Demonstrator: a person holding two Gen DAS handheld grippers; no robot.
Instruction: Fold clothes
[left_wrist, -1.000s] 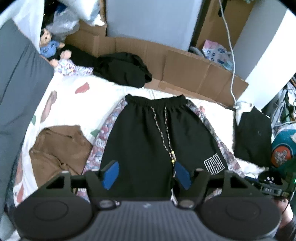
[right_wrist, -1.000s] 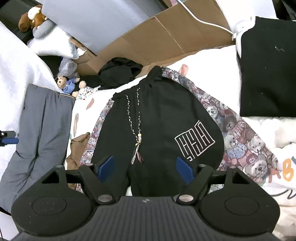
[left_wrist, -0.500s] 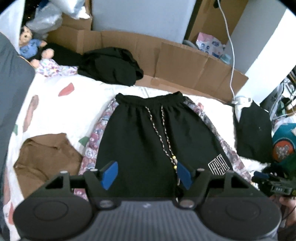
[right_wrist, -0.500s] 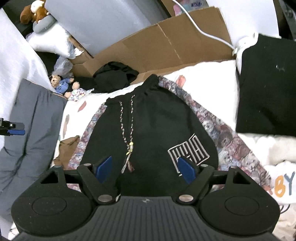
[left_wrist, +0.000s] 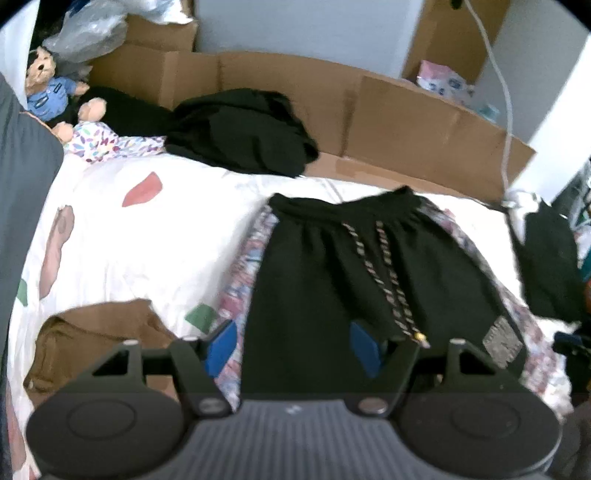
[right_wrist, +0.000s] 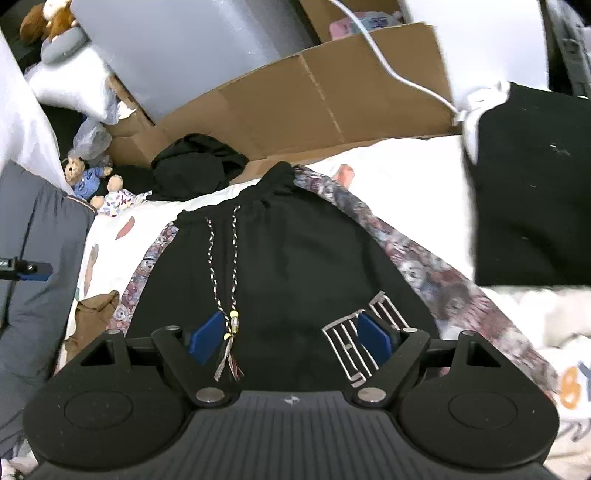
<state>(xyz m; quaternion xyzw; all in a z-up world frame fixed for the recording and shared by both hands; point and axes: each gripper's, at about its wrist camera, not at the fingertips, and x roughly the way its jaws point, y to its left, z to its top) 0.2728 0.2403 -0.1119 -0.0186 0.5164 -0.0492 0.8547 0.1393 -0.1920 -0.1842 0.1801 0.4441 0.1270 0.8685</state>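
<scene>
Both grippers, left gripper (left_wrist: 293, 349) and right gripper (right_wrist: 290, 338), hang spread and empty over the black shorts (left_wrist: 354, 280) lying flat mid-bed (left_wrist: 155, 251); pinch the hem corners squarely, clear of the drawstring (right_wrist: 221, 273).

My left tongs (left_wrist: 291, 347) are gaping over the black shorts (left_wrist: 369, 280), nothing pinched between the blue pads (left_wrist: 221, 347). The shorts lie flat on a patterned garment (left_wrist: 240, 273) on the bed (left_wrist: 147, 240), with a crumpled brown garment (left_wrist: 92, 343) just left.
</scene>
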